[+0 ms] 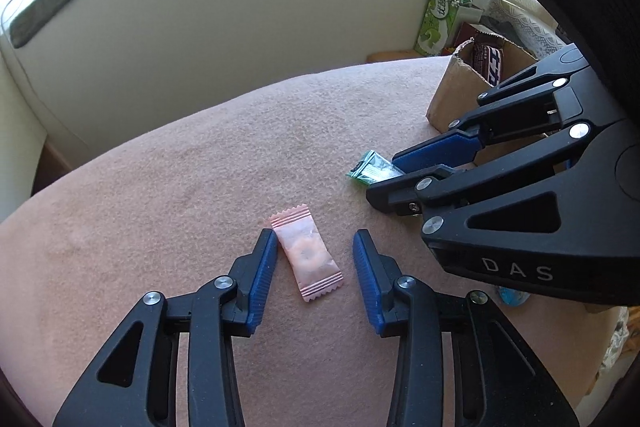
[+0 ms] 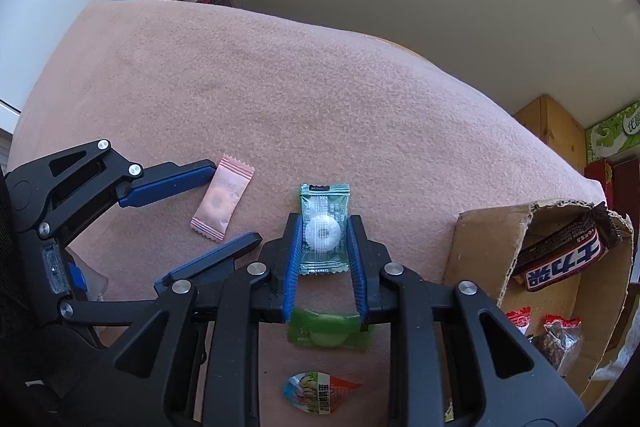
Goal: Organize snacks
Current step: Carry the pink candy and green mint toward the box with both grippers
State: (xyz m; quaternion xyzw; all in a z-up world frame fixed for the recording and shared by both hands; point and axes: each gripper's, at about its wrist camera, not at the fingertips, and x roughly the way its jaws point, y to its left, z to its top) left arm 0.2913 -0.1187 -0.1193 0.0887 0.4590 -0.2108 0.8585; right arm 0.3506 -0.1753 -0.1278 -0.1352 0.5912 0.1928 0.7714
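Right wrist view shows the right tool (image 2: 324, 227) pointing steeply down at the worktop covered with a pink fleece cloth (image 2: 280, 87); its blue pads are clamped on the two long sides of a small green transparent candy wrapper with a round white sweet inside (image 2: 323, 227), which seems to rest on the cloth. Left wrist view shows the left tool (image 1: 314, 247) with its pads apart around a small pink candy wrapper with zigzag ends (image 1: 307, 254); the left pad is touching or just beside the wrapper, the right pad stands clear of it, so nothing is gripped there yet. A torn brown cardboard box (image 2: 480, 247) stands near, on the right side of the cloth, with a dark chocolate bar in a wrapper (image 2: 560, 259) inside.

I judge several risks from here; the pink wrapper lies a little slanted between the pads, so closing may turn it or push it away instead of catching it; the green wrapper is thin and slippery, and held only by its edges it can buckle or slide out when lifted; the two tools work near each other, so a careless swing of one may knock the other; the torn edge of the box could catch a wrapper on the way in.
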